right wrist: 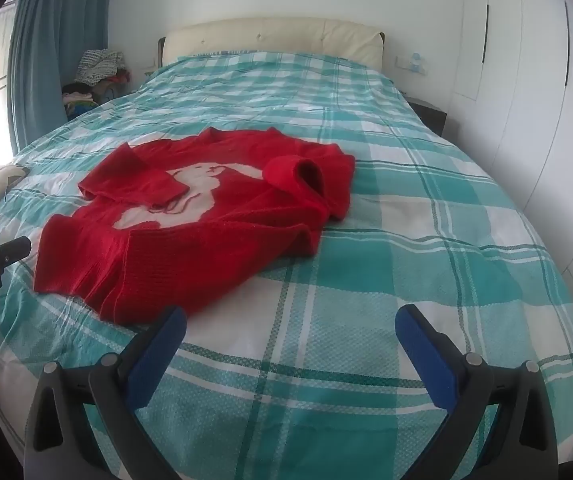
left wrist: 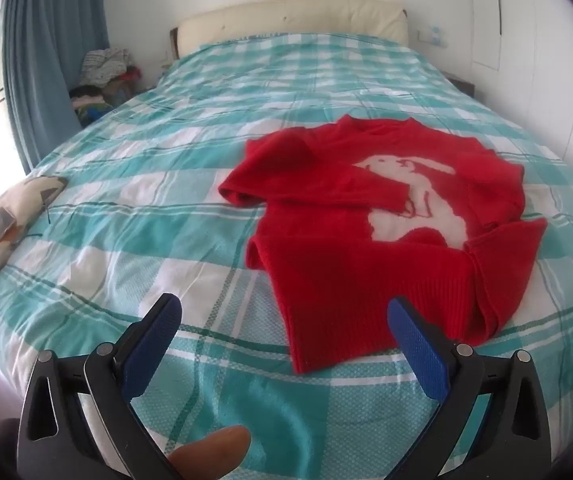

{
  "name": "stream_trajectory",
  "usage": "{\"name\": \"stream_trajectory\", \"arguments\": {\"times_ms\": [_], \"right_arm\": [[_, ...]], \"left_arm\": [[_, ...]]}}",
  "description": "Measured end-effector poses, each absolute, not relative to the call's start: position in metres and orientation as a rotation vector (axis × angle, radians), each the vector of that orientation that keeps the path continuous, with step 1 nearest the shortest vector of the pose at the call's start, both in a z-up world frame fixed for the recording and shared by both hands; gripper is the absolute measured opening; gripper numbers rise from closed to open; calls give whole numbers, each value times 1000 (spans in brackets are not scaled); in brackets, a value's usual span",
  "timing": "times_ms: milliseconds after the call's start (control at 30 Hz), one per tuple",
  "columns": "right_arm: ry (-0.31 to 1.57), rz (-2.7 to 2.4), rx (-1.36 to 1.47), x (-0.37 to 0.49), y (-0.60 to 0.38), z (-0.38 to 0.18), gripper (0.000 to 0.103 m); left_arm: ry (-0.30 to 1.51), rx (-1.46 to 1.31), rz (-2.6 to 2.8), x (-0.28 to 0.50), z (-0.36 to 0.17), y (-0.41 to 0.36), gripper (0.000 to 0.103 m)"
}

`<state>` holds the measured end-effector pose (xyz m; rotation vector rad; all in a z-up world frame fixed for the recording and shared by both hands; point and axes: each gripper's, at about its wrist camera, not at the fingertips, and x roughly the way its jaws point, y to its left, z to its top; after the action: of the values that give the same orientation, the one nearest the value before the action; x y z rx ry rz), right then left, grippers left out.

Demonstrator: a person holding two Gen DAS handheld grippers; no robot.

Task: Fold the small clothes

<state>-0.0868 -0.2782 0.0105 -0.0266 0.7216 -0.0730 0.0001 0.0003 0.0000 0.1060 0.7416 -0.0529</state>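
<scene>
I'm holding both grippers wide open, nothing btwn jaws. Red sweater (left wrist: 366, 240) is lying mid-frame on the checked bed (left wrist: 166, 240), hem toward me, long axis running to the headboard. Left gripper (left wrist: 286, 320) is sitting nearer the hem; right gripper (right wrist: 290, 332) is hovering off its lower-right corner.

**Black frames, blue pads**

The left gripper (left wrist: 284, 312) and right gripper (right wrist: 290, 322) look alike: black plastic arms with triangular cut-outs, round silver pivot screws, and blue ribbed pads on the fingers (right wrist: 158, 356). White lettering (partly cut off) marks the left gripper's side in the right wrist view. A bare fingertip (left wrist: 210, 454) shows below, no sleeve visible.
</scene>
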Motion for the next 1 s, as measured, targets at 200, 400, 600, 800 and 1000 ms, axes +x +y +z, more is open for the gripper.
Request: {"name": "stream_trajectory", "arguments": {"times_ms": [200, 400, 600, 800, 1000], "right_arm": [[723, -76, -34, -84, -278, 7, 103], [727, -82, -37, -84, -278, 7, 103], [727, -78, -38, -85, -282, 4, 103], [727, -76, -39, -85, -279, 4, 103], [728, -74, -41, -84, -273, 4, 103]], "left_arm": [[742, 94, -81, -4, 3, 0, 103], [750, 78, -75, -2, 6, 0, 103], [778, 56, -76, 4, 5, 5, 103], [802, 54, -80, 6, 2, 6, 103], [809, 54, -75, 5, 2, 7, 103]]}}
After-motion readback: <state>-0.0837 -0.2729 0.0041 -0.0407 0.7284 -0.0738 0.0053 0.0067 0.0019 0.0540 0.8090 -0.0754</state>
